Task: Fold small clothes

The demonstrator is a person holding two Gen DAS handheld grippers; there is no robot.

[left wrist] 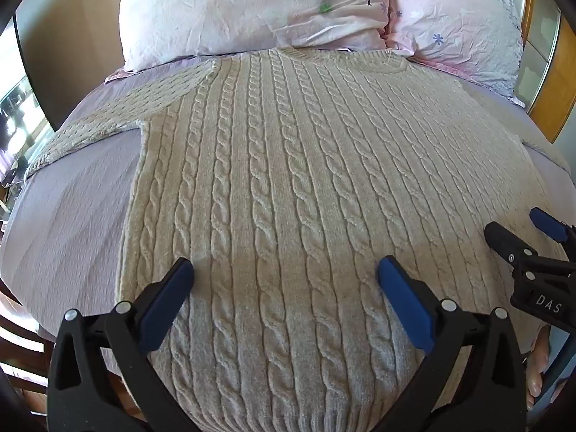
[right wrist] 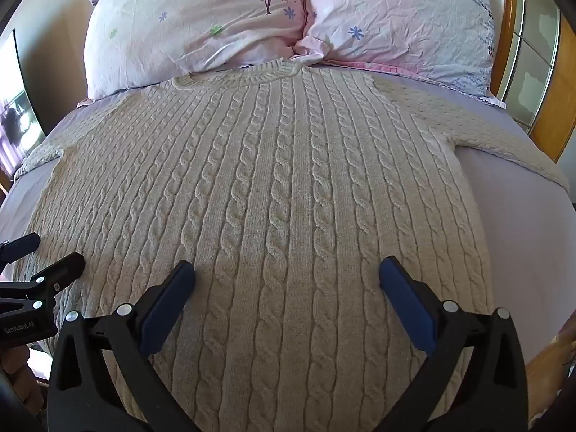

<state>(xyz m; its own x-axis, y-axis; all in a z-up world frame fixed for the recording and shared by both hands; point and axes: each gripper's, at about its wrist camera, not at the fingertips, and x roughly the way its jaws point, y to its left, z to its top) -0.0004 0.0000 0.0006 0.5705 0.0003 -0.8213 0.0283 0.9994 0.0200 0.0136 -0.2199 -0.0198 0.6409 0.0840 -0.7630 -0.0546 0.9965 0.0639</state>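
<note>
Cream sweater: a knitted sweater [left wrist: 288, 187] with twisty rope lines lies flat and spread out on the bed [left wrist: 72, 216].
Sweater place: its body stretches away in front of both claws, with the neck [right wrist: 273, 70] at the far end, touching the pillows.
Left claw: the left claw [left wrist: 286, 273] is spread wide, with nothing between its blue pads [left wrist: 165, 306].
Left claw and sweater: the bottom part of the sweater lies right under and between its two fingers.
Right claw: the right claw [right wrist: 287, 273] is spread wide too and holds nothing.
Right claw and sweater: it hangs over the bottom part of the sweater, a bit to the right of the left claw.
Touching or not: I cannot tell if any pad presses on the wool or floats just above it.
Sleeves: one sleeve [left wrist: 93, 126] runs off to the left of the left claw, and the other sleeve [right wrist: 504, 136] runs off to the right of the right claw.
Pillows: two pink flowery pillows [right wrist: 201, 25] sit past the neck.
Hidden bits: the ends of both sleeves are cut off at the round picture edges.
Bottom edge: most of the sweater's bottom edge is hidden by the black claw arms.
Neighbours: each claw peeks in at the side of the other's view, partly cut off.
</note>
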